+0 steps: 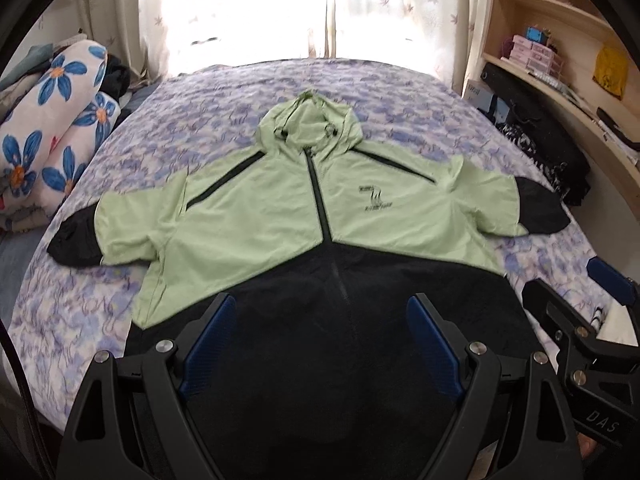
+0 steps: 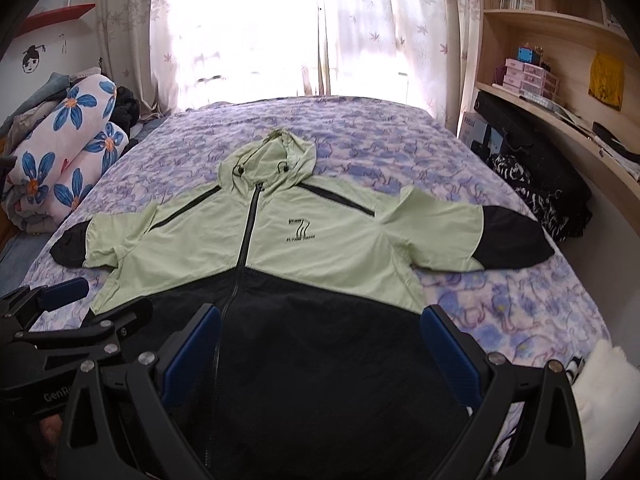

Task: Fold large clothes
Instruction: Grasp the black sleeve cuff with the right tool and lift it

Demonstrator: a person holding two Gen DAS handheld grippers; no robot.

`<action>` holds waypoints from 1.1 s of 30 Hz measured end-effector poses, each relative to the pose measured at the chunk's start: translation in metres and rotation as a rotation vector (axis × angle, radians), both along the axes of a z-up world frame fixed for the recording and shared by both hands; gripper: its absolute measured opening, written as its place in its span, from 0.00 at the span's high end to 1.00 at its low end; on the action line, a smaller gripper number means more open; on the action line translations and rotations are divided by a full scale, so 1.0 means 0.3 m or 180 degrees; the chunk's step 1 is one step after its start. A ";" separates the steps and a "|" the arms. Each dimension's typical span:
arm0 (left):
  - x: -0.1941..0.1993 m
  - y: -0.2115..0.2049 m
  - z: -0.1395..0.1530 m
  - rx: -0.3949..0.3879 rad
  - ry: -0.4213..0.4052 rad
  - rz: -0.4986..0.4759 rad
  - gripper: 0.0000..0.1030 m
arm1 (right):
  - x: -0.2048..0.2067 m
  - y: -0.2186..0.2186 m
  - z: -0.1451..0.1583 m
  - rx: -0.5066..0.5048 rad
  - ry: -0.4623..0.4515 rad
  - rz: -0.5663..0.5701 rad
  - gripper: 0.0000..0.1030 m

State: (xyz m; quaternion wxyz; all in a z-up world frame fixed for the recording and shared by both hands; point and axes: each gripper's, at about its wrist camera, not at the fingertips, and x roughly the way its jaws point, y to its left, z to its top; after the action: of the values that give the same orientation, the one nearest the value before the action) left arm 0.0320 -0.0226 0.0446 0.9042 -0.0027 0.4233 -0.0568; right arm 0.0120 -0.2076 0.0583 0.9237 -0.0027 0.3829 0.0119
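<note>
Hooded jacket [image 1: 280, 216], pale green above and black below, zipped, lies face up with sleeves spread mid-bed [image 1: 400, 92], hem at the near edge; left tool [image 1: 320, 312] and right tool [image 2: 320, 324] gape empty above it.

- The left gripper [image 1: 320, 312] shows a matte black frame with triangular cut-outs behind each finger.
- Ribbed blue pads [image 1: 208, 340] line its fingers.
- Round silver screws cap the finger pivots.
- The right gripper [image 2: 320, 324] is built the same, blue on black.
- White lettering marks both black housings.
</note>
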 end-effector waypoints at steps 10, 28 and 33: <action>0.134 -0.085 0.287 -0.0167 -0.0756 -0.0221 0.08 | 0.153 -0.224 0.240 -0.0088 -0.0251 -0.0251 0.02; 0.557 -0.587 0.231 -0.0194 -0.1096 -0.0293 0.08 | 0.591 -0.909 0.071 -0.0441 -0.0062 -0.1164 0.03; 0.679 -0.724 0.007 -0.0066 -0.0785 -0.0362 0.08 | 0.698 -1.218 -0.207 0.0199 0.0560 -0.1672 0.03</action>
State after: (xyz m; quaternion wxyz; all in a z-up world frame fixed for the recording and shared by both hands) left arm 0.2355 -0.2398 0.0466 0.9446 0.0189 0.3078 -0.1122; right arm 0.2215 -0.5732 -0.0038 0.8580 0.1262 0.4486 -0.2160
